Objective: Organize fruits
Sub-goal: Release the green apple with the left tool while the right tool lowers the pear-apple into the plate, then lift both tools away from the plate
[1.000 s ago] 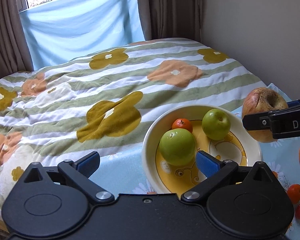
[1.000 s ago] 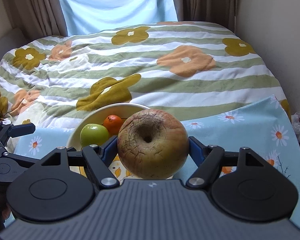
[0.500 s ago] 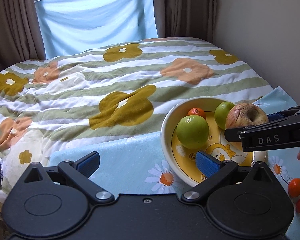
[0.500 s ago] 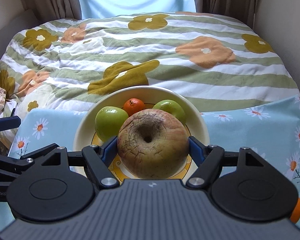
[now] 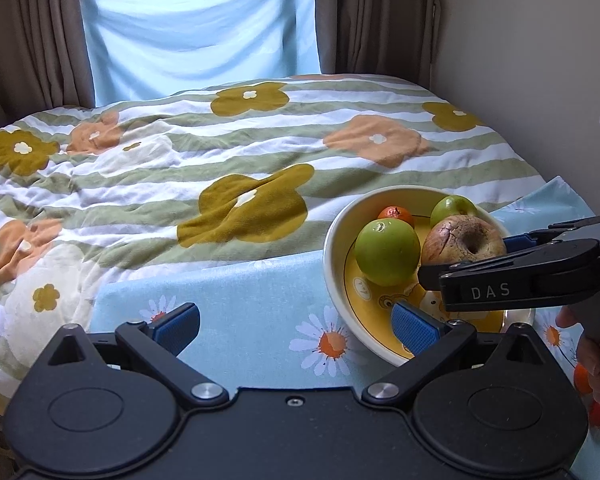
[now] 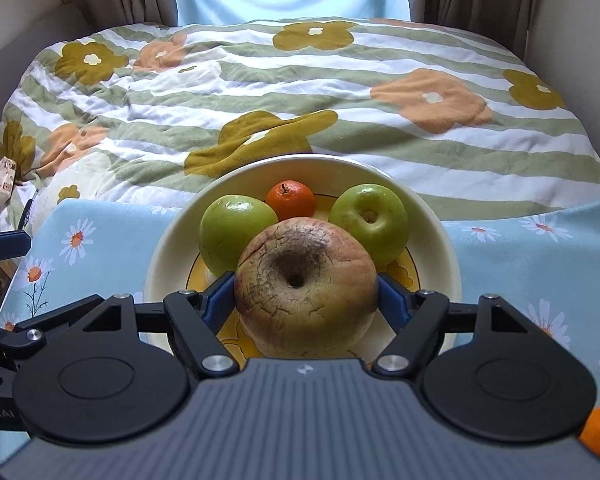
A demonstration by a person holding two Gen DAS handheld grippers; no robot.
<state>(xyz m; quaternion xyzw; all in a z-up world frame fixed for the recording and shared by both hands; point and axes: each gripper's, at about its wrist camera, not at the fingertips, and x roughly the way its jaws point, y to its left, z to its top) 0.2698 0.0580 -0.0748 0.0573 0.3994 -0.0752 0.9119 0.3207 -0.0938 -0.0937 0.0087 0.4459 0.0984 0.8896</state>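
Three fruits already sit in bowl | my right gripper clamps wrinkled apple over bowl's near side | left gripper spread, empty | I lower apple gently before letting go.

2 green apples and a tangerine crowd the bowl's far half; its near half lies bare.

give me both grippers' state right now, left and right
left gripper: open, holding nothing
right gripper: shut on the brown apple over the bowl
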